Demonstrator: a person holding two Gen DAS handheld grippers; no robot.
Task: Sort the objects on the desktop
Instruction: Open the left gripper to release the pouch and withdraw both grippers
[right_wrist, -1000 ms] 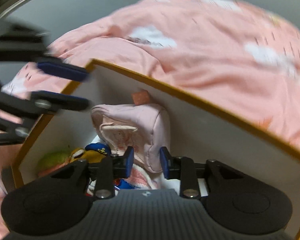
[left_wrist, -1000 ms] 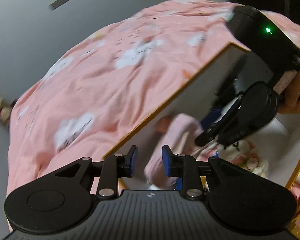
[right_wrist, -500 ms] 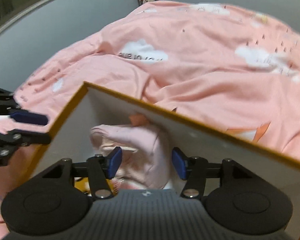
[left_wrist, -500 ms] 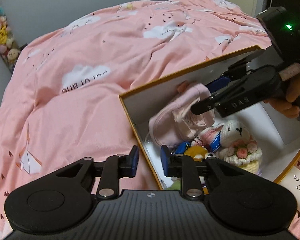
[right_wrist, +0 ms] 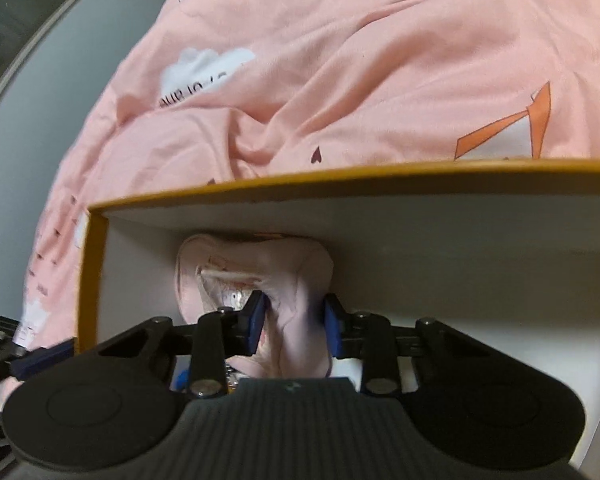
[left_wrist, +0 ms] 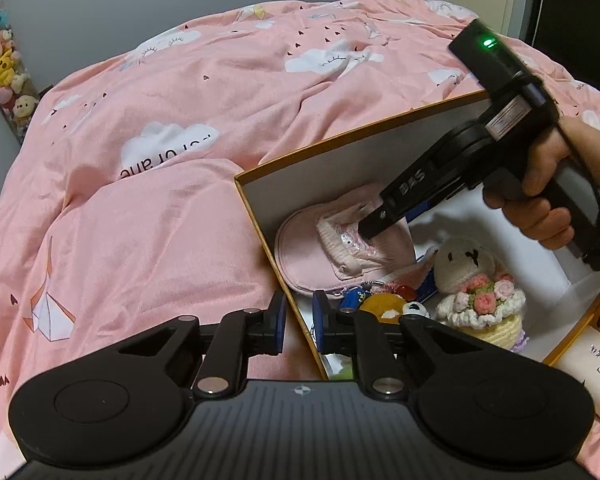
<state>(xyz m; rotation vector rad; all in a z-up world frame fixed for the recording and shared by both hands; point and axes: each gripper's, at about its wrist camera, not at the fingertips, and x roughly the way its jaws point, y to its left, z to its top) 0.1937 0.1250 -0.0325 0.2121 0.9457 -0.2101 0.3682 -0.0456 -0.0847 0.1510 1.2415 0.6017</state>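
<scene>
Fingers first: our right gripper [right_wrist: 293,328] is closing its blue pads around a fold of the pink pouch [right_wrist: 256,276], with the cloth bunched between them but, as far as we're seeing, not firmly squeezed yet. Our left gripper [left_wrist: 298,322] is pinching the near wall of the box [left_wrist: 260,216], pads pressed onto the thin orange-edged cardboard, one outside and one inside.

That pouch is lying inside the box against its far wall and left corner, tilted up. Beside it we're seeing a white crocheted bunny [left_wrist: 476,280] on its flower base, plus a little heap of keychain charms [left_wrist: 380,300] touching the pouch's lower edge. Everything is sitting on the pink bedspread [left_wrist: 160,200], which is soft and rumpled.

What we're worrying about: the right pads are only catching a loose fold, so the fabric could slide out when we're lifting. The charms' bead chain may be snagging on the pouch and coming along. And the box is resting on squishy bedding, so if the left pinch is slipping, the whole thing could be tipping or dragging.
</scene>
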